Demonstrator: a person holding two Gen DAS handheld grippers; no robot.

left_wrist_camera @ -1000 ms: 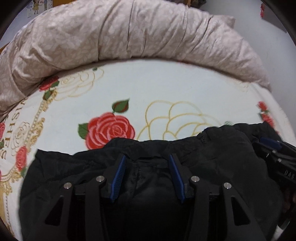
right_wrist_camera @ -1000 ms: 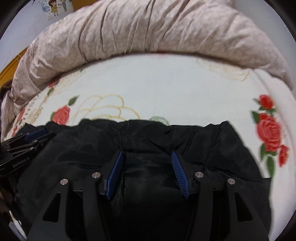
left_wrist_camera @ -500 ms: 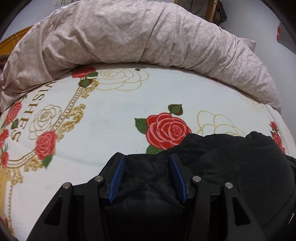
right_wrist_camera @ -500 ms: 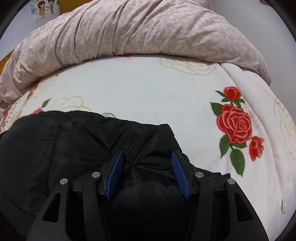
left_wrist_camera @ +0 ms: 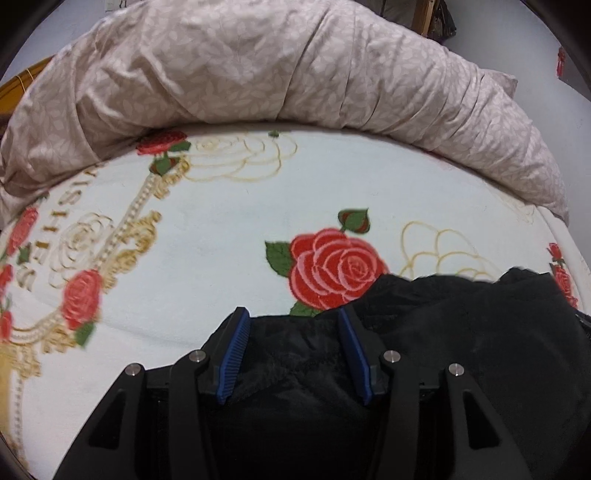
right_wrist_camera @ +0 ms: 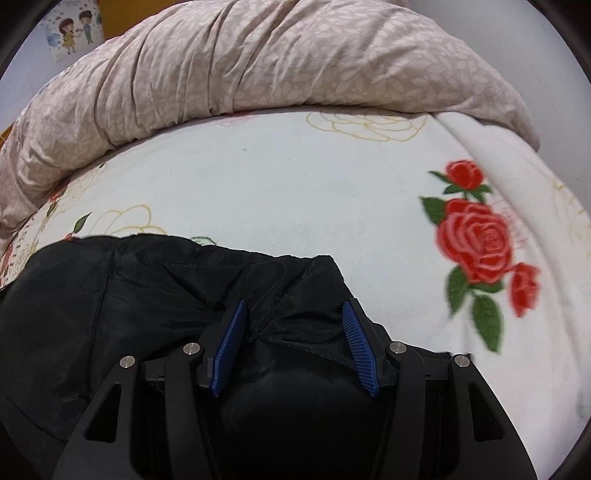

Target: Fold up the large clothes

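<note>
A black padded garment (left_wrist_camera: 461, 332) lies on the rose-print bed sheet (left_wrist_camera: 221, 229). My left gripper (left_wrist_camera: 291, 314) is open and points down at the garment's left corner, where a fleecy lining shows between the blue pads (left_wrist_camera: 232, 354). Over the garment's (right_wrist_camera: 110, 295) right corner, my right gripper (right_wrist_camera: 295, 303) is also open, with creased black fabric lying between and under its fingers (right_wrist_camera: 360, 350). I see neither pair of pads pressing on the cloth. The near part of the garment is hidden below both grippers.
A rolled beige leaf-print duvet (left_wrist_camera: 295, 74) runs along the far side of the bed, and appears as the duvet (right_wrist_camera: 258, 66) in the right wrist view. Bare sheet (right_wrist_camera: 295, 177) lies between it and the garment. The sheet drops off at the right (right_wrist_camera: 517, 155). A cartoon sticker (right_wrist_camera: 74, 29) hangs on the wall.
Both grippers have slid apart over the garment, the left one to its left corner and the right one to its right corner. The right gripper has left the left wrist view.
</note>
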